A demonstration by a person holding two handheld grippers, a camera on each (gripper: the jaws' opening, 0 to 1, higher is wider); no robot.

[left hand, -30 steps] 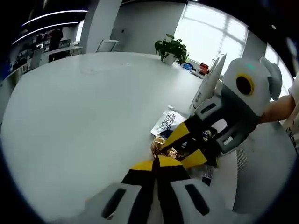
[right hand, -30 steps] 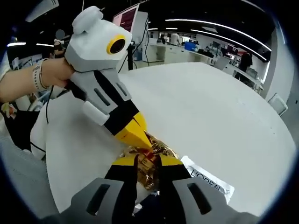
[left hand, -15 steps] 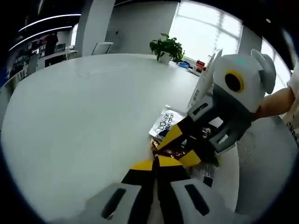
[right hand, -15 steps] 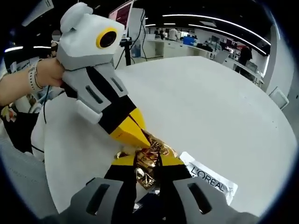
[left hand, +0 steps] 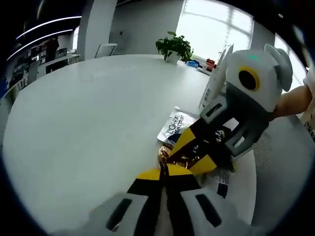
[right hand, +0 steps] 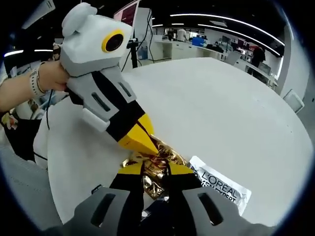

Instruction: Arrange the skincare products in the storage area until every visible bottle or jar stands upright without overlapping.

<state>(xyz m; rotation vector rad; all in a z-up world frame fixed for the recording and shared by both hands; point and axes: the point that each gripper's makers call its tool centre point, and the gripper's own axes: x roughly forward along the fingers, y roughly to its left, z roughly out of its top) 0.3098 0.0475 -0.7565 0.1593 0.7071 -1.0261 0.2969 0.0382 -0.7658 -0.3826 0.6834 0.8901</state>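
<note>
I have both tools on one crinkled gold wrapper [right hand: 156,169] lying on the white surface [left hand: 88,128], just beside a white L'Oreal sachet [right hand: 221,189]. My right tool [right hand: 155,169] is pinched on the foil near its tips, and my left tool [left hand: 165,169] looks closed, its tips meeting the same foil [left hand: 172,156] (what it wraps I cannot tell). I judge this as still clearing or opening packaging, with no bottle or jar standing yet. Next I need a steady counter-pull, without tearing.
</note>
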